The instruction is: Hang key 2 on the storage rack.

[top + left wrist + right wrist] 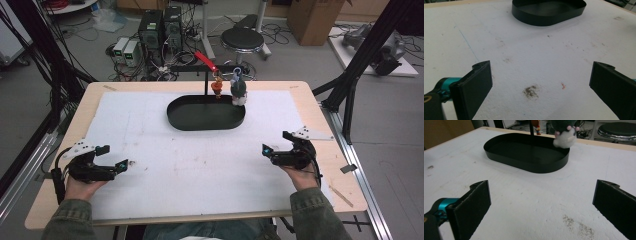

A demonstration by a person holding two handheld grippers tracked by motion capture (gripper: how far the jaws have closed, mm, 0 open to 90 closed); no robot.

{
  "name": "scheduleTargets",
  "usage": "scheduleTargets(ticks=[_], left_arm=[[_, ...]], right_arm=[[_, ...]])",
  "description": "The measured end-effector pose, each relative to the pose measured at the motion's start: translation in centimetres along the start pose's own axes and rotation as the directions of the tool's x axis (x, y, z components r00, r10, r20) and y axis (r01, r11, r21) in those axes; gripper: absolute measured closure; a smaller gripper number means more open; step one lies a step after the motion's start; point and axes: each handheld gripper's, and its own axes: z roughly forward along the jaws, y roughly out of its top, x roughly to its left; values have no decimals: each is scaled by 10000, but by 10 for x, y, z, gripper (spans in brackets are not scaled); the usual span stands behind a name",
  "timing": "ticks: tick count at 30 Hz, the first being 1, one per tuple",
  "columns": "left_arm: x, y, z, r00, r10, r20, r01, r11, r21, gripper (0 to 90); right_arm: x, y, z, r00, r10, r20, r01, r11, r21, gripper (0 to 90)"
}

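Observation:
A black oval tray (176, 119) lies at the back middle of the white mat; its wall also shows in the left gripper view (546, 20) and the right gripper view (529, 166). A black stand (206, 80) rises behind it, and from it hang a small orange figure (217, 87) and a grey and white plush toy (238, 91) over the tray's back edge; the plush (565, 138) hangs above the tray's right end. My left gripper (116, 157) rests open at the front left, my right gripper (274, 142) open at the front right. Nothing lies between either pair of jaws.
The white mat (200, 160) covers most of the wooden table (320, 130) and bears small brown stains (531, 91). Beyond the table stand a black stool (242, 39), computer boxes (159, 27) with cables, and a cardboard box (315, 17). Black frame struts (357, 70) flank the table.

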Motion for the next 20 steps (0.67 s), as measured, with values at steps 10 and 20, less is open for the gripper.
scheduleTargets(ticks=[10,20], left_arm=[[-2,-1,0,10000,-54,42,54,9999,94,49],[-3,-3,0,9999,-76,76,75,9999,113,50]], right_arm=[[-4,-17,-2,9998,-193,-20,193,9998,61,8],[-6,-19,-4,10000,52,20,-52,9999,-146,8]])
